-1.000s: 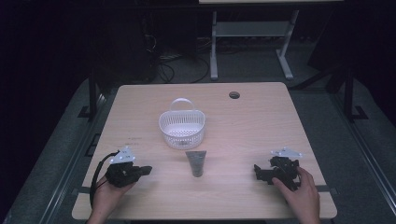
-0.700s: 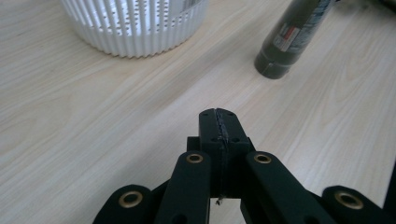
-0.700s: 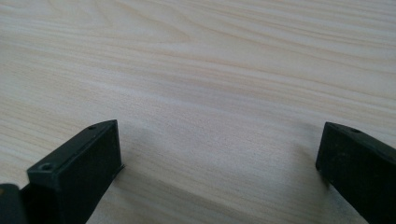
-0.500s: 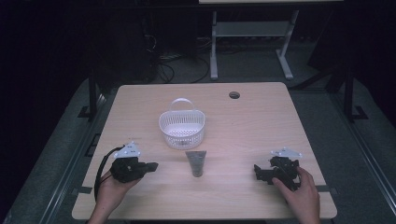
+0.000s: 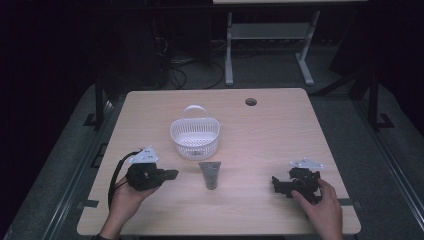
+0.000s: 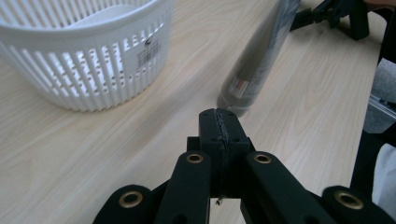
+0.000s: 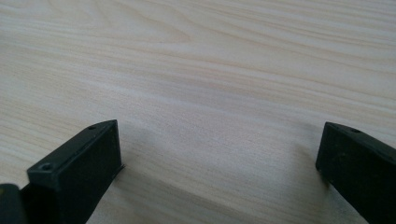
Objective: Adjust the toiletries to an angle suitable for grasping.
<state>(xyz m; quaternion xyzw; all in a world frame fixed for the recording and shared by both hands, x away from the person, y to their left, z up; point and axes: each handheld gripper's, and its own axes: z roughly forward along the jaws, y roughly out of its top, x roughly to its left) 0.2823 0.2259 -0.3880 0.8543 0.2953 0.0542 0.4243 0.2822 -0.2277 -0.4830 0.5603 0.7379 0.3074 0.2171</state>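
1. The left gripper [image 5: 169, 174] is held at the near left of the bench [image 5: 280, 130], its fingers [image 6: 219, 135] pressed together on nothing.
2. The right gripper [image 5: 278, 186] is held at the near right, fingers [image 7: 79, 163] set wide apart.
3. A grey tube [image 5: 210, 174] is seen lying between them.
4. A white basket [image 5: 195, 136] is placed just beyond it.

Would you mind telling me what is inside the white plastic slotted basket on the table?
From the high view, the white plastic slotted basket looks empty, with only its perforated floor visible. In the left gripper view its near wall hides most of the inside.
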